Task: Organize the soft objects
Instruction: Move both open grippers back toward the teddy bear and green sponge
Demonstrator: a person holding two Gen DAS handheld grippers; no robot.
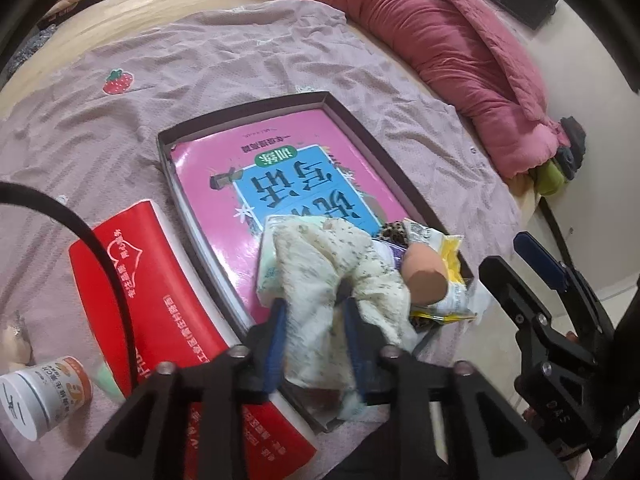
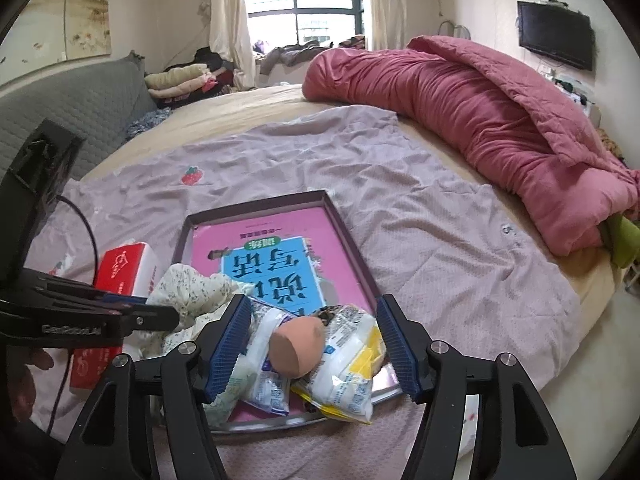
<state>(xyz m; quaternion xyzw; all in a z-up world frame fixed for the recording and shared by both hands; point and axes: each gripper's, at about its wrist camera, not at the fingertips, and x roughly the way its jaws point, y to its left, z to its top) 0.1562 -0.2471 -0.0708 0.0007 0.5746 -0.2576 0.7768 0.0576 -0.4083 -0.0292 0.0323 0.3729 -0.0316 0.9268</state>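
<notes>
A dark-rimmed tray (image 1: 240, 108) (image 2: 256, 208) lies on the bed with a pink book (image 1: 240, 172) flat inside it. At its near end sit a cream floral cloth (image 1: 328, 256) (image 2: 188, 288), a beige egg-shaped sponge (image 1: 426, 276) (image 2: 296, 348) and white-and-yellow packets (image 1: 452, 248) (image 2: 348, 360). My left gripper (image 1: 313, 304) (image 2: 160, 312) is open, with the cloth bunched loosely between its blue pads. My right gripper (image 2: 313, 308) (image 1: 520, 280) stands wide open just above the sponge and packets, touching neither.
A red tissue pack (image 1: 152, 280) (image 2: 128, 264) lies left of the tray, with a white jar (image 1: 40, 396) further left. A black cable (image 1: 100, 248) arcs over the pack. A rolled pink quilt (image 2: 480, 120) lines the bed's far right. The lilac sheet (image 2: 420, 220) is wrinkled.
</notes>
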